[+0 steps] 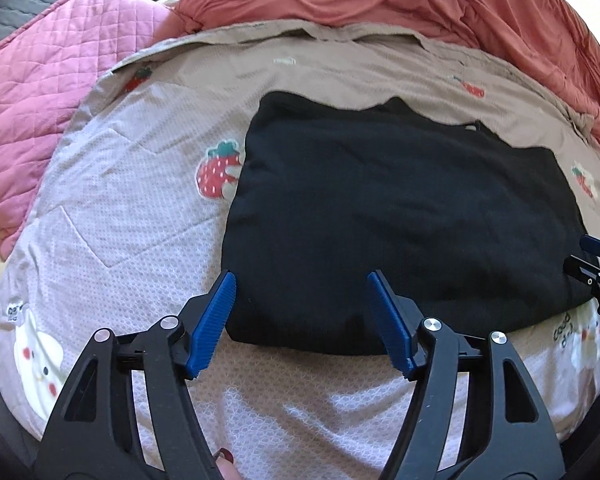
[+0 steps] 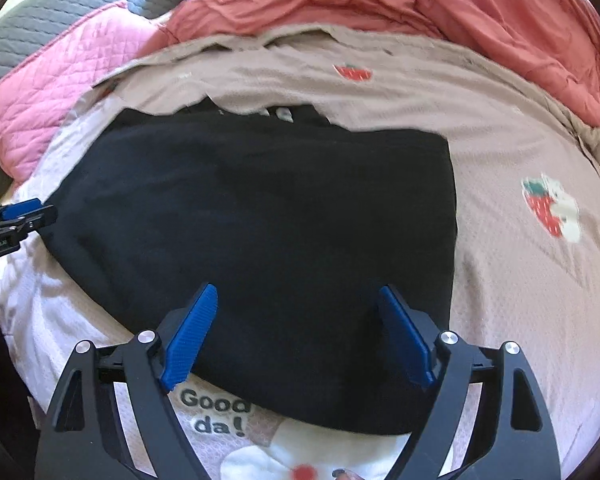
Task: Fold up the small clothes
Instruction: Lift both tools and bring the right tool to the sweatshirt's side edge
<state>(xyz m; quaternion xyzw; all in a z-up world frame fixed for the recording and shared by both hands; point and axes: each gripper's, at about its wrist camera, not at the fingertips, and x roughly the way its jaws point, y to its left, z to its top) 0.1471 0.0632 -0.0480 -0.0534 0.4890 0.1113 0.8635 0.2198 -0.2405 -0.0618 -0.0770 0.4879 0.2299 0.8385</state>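
You are holding your left gripper [image 1: 302,280] spread wide over the near left edge of the folded black knit garment [image 1: 400,216], which is lying flat on the strawberry-print quilted bedspread [image 1: 140,240]. Your right gripper [image 2: 298,294] is also gaping open, gripping nothing, over the garment's near right part.

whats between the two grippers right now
The black folded garment spans the stretch between the left gripper and the right gripper, lying flat on the strawberry-print blanket. Both wrist views show this.
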